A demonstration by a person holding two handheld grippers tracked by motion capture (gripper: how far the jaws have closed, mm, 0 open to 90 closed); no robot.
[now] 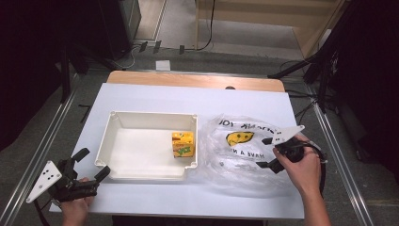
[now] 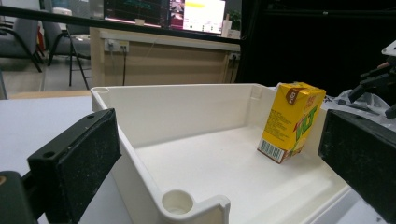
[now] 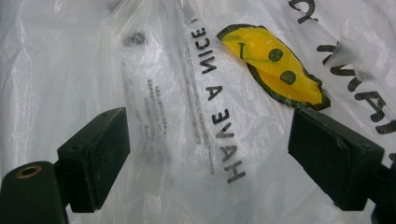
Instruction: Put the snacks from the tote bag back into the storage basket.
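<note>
A yellow drink carton [image 1: 183,144] [image 2: 292,122] stands inside the white bin [image 1: 108,141] [image 2: 140,107], against its right wall. To the bin's right lies a clear plastic bag [image 1: 235,160] [image 3: 187,93] printed with a yellow smiley face [image 1: 239,138] [image 3: 273,65] and black lettering. My right gripper [image 1: 264,153] [image 3: 208,158] hovers over the bag's right part, open, with nothing between its jaws. At the table's near left corner my left gripper [image 1: 93,163] [image 2: 219,158] is open, aimed at the bin's near left corner and apart from it.
A white sheet covers the table [image 1: 155,96]; a wooden edge [image 1: 197,81] shows at the back. Black stands and cables [image 1: 310,66] flank the table on the floor. A wooden counter [image 2: 163,56] and monitors sit behind the bin in the left gripper view.
</note>
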